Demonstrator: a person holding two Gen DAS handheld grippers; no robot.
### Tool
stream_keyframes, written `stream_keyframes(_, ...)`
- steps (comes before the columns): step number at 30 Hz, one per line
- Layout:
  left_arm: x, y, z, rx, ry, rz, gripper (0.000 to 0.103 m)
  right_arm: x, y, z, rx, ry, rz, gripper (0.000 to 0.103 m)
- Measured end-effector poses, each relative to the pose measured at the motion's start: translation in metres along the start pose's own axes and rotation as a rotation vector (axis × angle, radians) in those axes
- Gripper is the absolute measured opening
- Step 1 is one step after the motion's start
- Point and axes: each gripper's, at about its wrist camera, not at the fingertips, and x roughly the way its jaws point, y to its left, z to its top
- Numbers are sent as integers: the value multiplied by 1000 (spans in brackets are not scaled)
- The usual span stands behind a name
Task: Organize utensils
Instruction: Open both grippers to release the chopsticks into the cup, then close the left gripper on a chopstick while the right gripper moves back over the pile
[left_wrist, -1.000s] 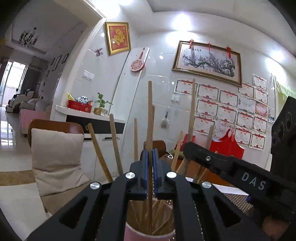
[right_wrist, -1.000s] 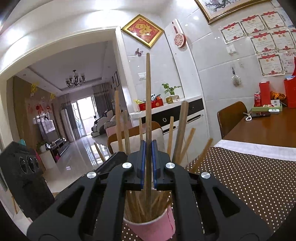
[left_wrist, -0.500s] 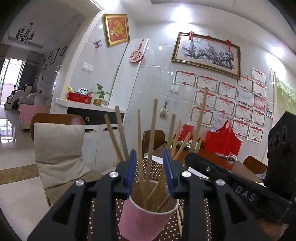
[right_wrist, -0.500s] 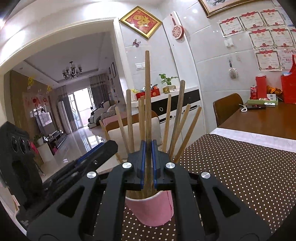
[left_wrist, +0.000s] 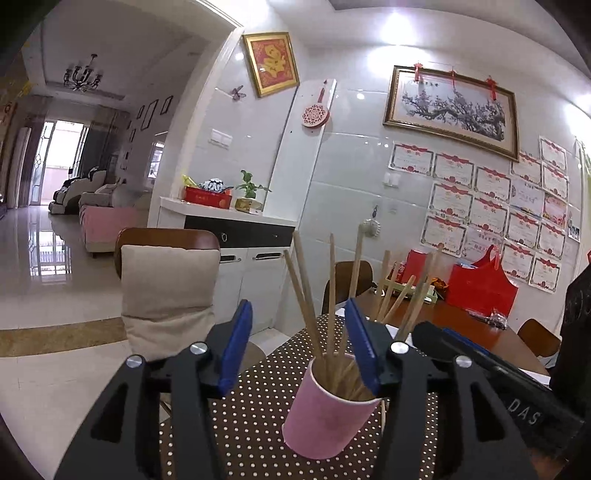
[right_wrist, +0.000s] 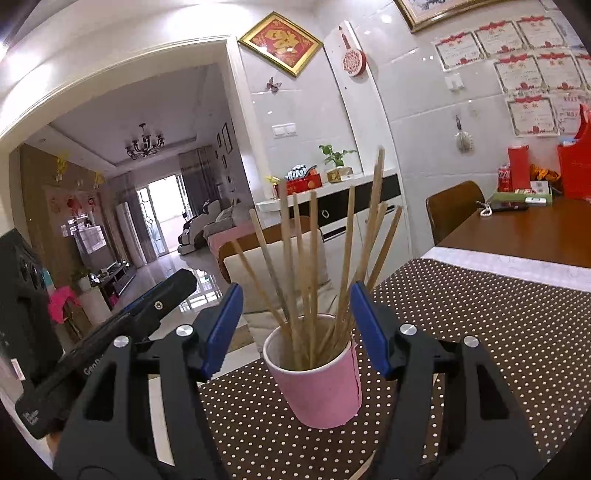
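A pink paper cup stands upright on the brown dotted placemat, holding several wooden chopsticks that fan out above its rim. My left gripper has its jaws opening, blue pads apart, the cup just beyond them and nothing pressed between them. My right gripper is likewise opening, its pads on either side of the cup's rim without touching a chopstick. Each gripper shows at the edge of the other's view.
A wooden chair with a beige cushion stands at the table's far edge. Further along the wooden table lie red bags, a green tray and small items. A white sideboard lines the wall.
Both grippers held a chopstick upright in the cup; both have since let go and spread their jaws. Both have drawn back, so the cup now sits further off in each view.
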Motion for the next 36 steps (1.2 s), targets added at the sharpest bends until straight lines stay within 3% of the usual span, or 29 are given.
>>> stream_keyframes(1, -3, 0, 1, 0, -3, 2, 55, -5, 2, 1, -10, -8, -7, 61)
stream_keyframes(4, -15, 0, 3, 8, -9, 4, 56, -19, 5, 3, -19, -35, -27, 76)
stream_keyframes(11, -30, -14, -3, 64, 46, -40, 55, -53, -11, -4, -7, -37, -85, 78)
stream_keyframes(12, -31, -18, -6, 83, 65, -53, 47, -56, -15, -5, 1, -31, -91, 78)
stream_keyframes(13, -32, -23, -10, 96, 84, -70, 30, -61, -20, -7, 11, -21, -110, 78)
stream_keyframes(14, -31, -27, -13, 105, 102, -76, 21, -65, -25, -9, 17, -11, -128, 62)
stream_keyframes(15, -29, -31, -17, 116, 131, -83, 4, -67, -30, -12, 22, 6, -140, 31)
stream_keyframes(16, -26, -35, -22, 126, 160, -93, 3, -68, -35, -13, 25, 28, -149, 22)
stream_keyframes(18, -22, -43, -32, 143, 210, -108, 3, -70, -46, -19, 40, 75, -172, 13)
stream_keyframes(21, -11, -56, -48, 176, 311, -160, 3, -74, -56, -28, 43, 112, -198, 12)
stream_keyframes(24, 2, -67, -65, 219, 393, -161, 4, -74, -73, -36, 75, 153, -225, 13)
stream_keyframes(25, 7, -70, -70, 219, 421, -167, 7, -75, -77, -38, 82, 160, -234, 13)
stream_keyframes(26, 10, -71, -75, 212, 444, -173, 13, -76, -80, -40, 90, 164, -243, 22)
stream_keyframes(27, 14, -72, -79, 205, 465, -176, 34, -77, -85, -42, 98, 171, -253, 51)
stream_keyframes(28, 17, -73, -81, 202, 477, -177, 37, -80, -87, -44, 106, 168, -256, 65)
stream_keyframes(36, 55, -85, -126, 323, 698, -141, 37, -80, -109, -60, 139, 221, -289, 70)
